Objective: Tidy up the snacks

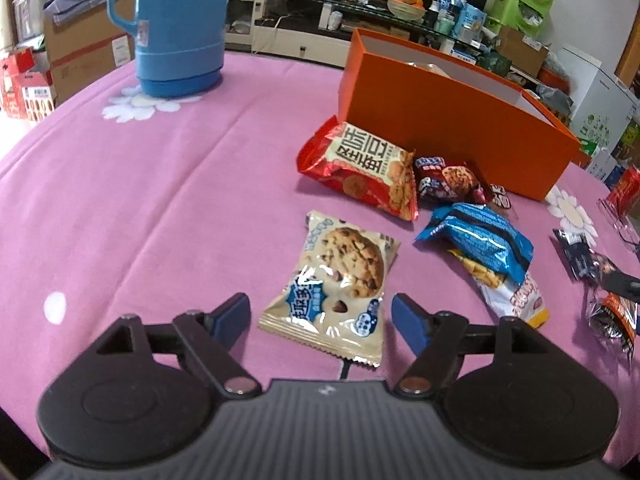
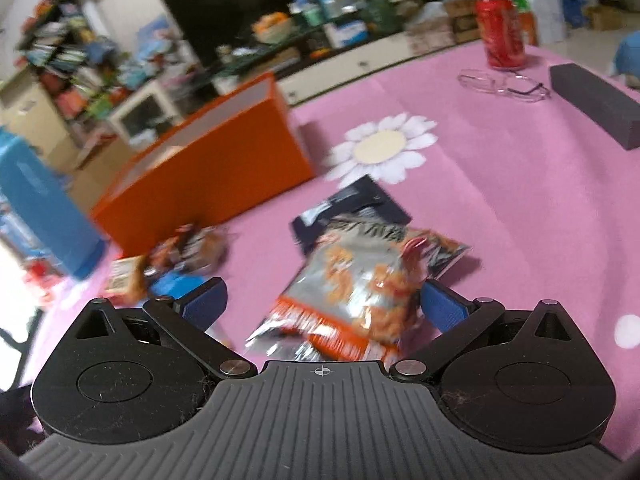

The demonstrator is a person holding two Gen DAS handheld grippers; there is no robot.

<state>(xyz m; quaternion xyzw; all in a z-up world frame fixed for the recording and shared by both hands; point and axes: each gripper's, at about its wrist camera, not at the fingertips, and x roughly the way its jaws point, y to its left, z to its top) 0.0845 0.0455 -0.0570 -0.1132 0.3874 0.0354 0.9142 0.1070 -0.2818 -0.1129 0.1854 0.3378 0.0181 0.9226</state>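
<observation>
An open orange box [image 1: 452, 128] stands on the pink tablecloth; it also shows in the right wrist view [image 2: 208, 168]. In front of it lie a red snack bag [image 1: 360, 170], a dark cookie pack [image 1: 448, 180], a blue pack [image 1: 480, 236] and a beige cookie pack [image 1: 340, 284]. My left gripper [image 1: 318, 320] is open, its fingers on either side of the beige pack's near end. My right gripper [image 2: 324, 304] is open around a silver-orange snack bag [image 2: 356, 284], which lies over a dark packet [image 2: 360, 208]. That view is blurred.
A blue thermos jug [image 1: 176, 24] stands at the back left of the table. A red can [image 2: 500, 32], glasses [image 2: 504, 84] and a dark grey block [image 2: 596, 104] lie at the far right. More wrapped snacks [image 1: 600, 292] lie at the right edge.
</observation>
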